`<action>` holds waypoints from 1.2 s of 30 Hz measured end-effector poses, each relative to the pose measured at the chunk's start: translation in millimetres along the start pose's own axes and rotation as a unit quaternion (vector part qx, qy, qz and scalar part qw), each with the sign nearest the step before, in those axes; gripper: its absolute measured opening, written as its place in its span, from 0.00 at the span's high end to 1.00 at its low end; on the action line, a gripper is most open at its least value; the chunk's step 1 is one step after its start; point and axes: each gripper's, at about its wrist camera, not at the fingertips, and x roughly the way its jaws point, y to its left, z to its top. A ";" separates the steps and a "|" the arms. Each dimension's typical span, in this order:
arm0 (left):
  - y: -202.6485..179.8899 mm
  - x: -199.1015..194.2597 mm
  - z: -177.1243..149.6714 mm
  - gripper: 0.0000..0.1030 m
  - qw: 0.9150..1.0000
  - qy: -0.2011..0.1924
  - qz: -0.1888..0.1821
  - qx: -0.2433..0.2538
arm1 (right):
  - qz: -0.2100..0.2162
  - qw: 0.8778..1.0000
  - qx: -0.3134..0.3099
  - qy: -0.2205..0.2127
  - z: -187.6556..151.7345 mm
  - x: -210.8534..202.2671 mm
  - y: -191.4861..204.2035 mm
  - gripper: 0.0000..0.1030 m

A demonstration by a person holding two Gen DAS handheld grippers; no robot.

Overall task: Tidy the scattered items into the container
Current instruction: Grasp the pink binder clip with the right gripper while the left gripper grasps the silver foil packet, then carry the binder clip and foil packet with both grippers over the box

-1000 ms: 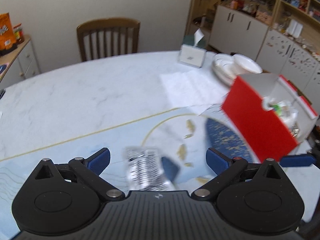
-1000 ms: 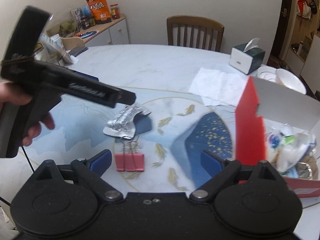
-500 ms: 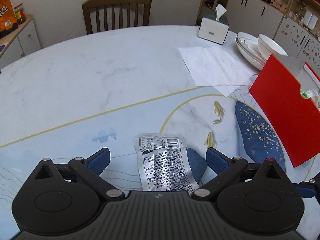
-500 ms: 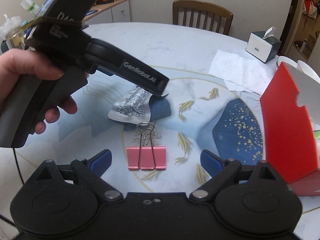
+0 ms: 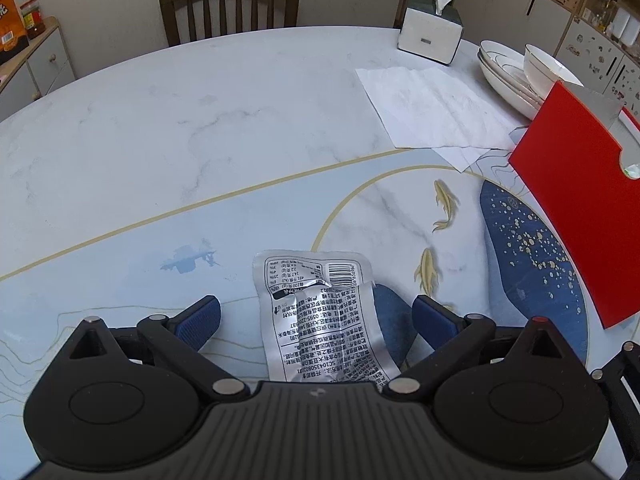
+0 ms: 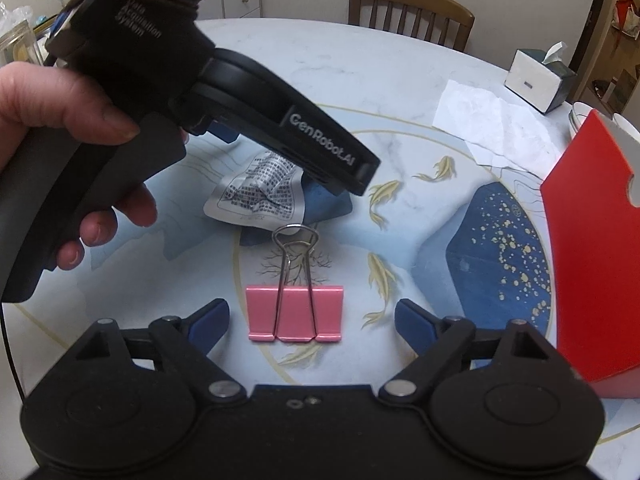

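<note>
A crumpled silver foil packet point(image 5: 320, 312) lies flat on the table, between the blue pads of my left gripper point(image 5: 316, 316), which is open and not pressing on it. The right wrist view shows that packet point(image 6: 260, 192) under the left tool, which a hand point(image 6: 60, 120) holds. A pink binder clip point(image 6: 294, 314) lies flat with its wire handles folded up, between the pads of my right gripper point(image 6: 312, 318). Its jaws are closing, with gaps left on both sides of the clip. The red box point(image 5: 584, 208) stands at the right, its flap up.
White paper sheets point(image 5: 432, 108), a tissue box point(image 5: 430, 28) and stacked white bowls point(image 5: 520, 72) sit at the far right of the round marble table point(image 5: 180, 120). A wooden chair point(image 5: 230, 8) stands behind it. In the right wrist view the red box point(image 6: 592, 248) is close on the right.
Both grippers have come down toward the table. The foil packet now lies between the left pads and the pink clip between the right pads. The right jaws have narrowed slightly.
</note>
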 end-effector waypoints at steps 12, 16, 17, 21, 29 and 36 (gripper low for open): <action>6.9 2.7 -3.1 0.04 1.000 0.002 0.003 -0.028 | 0.006 1.000 -0.001 0.001 0.9 6.2 -0.2 0.23; 9.8 -0.3 -2.9 0.10 0.999 -0.001 0.005 -0.039 | 0.011 1.000 0.008 0.000 0.7 5.6 -2.9 0.25; 10.2 -0.9 -2.8 0.12 0.999 -0.002 0.005 -0.041 | 0.012 1.000 0.008 -0.001 0.7 5.5 -3.2 0.27; 10.8 -3.4 -1.7 0.25 0.999 -0.003 0.007 -0.045 | 0.013 1.000 0.010 -0.005 1.2 4.2 -4.7 0.36; 9.0 -6.7 -1.6 0.41 0.999 0.000 0.002 -0.041 | 0.022 1.000 0.018 -0.006 0.0 -1.2 -9.3 0.53; 7.4 -10.1 -4.1 0.43 0.999 0.005 0.001 -0.046 | 0.011 0.999 0.038 -0.004 -6.7 -10.7 -21.8 0.54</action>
